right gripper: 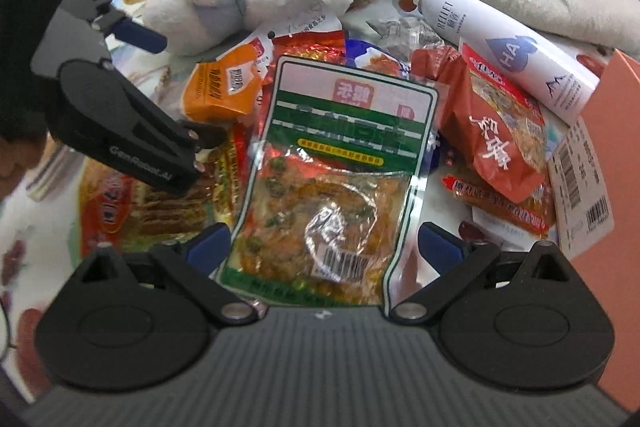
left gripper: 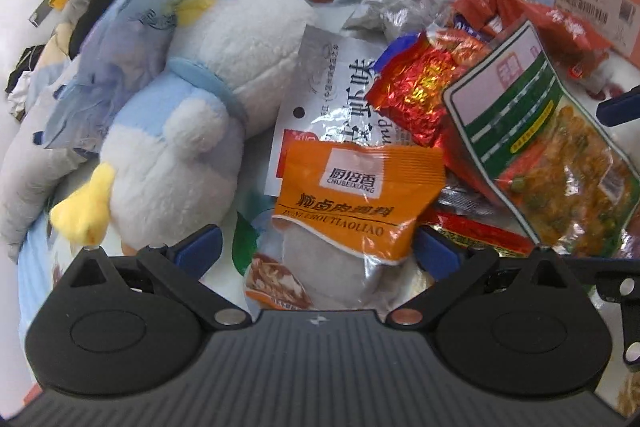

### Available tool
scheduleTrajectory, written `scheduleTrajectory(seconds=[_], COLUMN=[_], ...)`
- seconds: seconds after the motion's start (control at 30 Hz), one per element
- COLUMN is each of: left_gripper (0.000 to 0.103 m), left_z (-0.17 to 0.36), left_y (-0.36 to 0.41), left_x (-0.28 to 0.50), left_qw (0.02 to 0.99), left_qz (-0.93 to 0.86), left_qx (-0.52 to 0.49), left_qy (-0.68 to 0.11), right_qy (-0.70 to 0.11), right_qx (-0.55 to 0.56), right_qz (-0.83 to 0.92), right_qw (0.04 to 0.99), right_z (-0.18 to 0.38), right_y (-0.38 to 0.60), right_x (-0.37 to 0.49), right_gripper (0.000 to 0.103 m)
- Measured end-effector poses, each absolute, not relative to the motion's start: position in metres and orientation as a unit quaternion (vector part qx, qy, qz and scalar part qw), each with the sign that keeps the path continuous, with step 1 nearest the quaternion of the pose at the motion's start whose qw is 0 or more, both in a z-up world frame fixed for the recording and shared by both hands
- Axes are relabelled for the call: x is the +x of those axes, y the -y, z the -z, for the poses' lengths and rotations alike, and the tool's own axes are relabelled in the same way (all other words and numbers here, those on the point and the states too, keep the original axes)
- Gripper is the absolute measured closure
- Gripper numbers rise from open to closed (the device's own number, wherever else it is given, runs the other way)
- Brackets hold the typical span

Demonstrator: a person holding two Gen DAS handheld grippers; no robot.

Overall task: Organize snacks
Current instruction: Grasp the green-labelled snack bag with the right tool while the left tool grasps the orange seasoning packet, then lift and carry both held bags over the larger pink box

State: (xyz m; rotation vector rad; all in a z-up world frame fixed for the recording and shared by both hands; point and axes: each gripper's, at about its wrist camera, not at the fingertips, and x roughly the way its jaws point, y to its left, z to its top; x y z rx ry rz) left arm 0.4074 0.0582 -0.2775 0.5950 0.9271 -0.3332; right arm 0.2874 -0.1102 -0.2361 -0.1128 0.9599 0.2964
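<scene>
With both my hand-held grippers spread apart, the left hand-held gripper (left gripper: 316,251) around the orange seasoning packet (left gripper: 356,195) at lower centre and the right hand-held gripper (right gripper: 324,247) around the green-bordered pouch (right gripper: 332,187), closing may slip on glossy film or snag overlapping packets.

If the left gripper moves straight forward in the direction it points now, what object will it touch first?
Most likely the orange sauce packet: it lies right between the open fingers of the left gripper, with nothing nearer. Beyond it is the white shrimp-flavour bag. Depth is hard to judge through the fisheye lens.
</scene>
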Motion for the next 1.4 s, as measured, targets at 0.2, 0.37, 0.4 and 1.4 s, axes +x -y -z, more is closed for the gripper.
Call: scheduleTrajectory(seconds=[0.2, 0.37, 0.4, 1.4], left_gripper=[0.005, 0.020, 0.021, 0.029], left_z=[0.281, 0.278, 0.277, 0.249], left_y=[-0.060, -0.064, -0.064, -0.085], left_x=[0.418, 0.418, 0.417, 0.352], left_qw=[0.840, 0.841, 0.842, 0.865], left_qz=[0.167, 0.170, 0.169, 0.090], left_qx=[0.261, 0.221, 0.217, 0.048], left_qy=[-0.446, -0.463, -0.465, -0.491], right_qy=[-0.465, -0.465, -0.464, -0.477], right_qx=[-0.045, -0.038, -0.038, -0.013], right_qz=[-0.152, -0.153, -0.155, -0.197], right_qw=[0.871, 0.871, 0.871, 0.856], right_z=[0.242, 0.239, 0.237, 0.222], right_y=[0.115, 0.120, 0.121, 0.110], right_x=[0.294, 0.293, 0.292, 0.262], right_gripper=[0.010, 0.024, 0.027, 0.019])
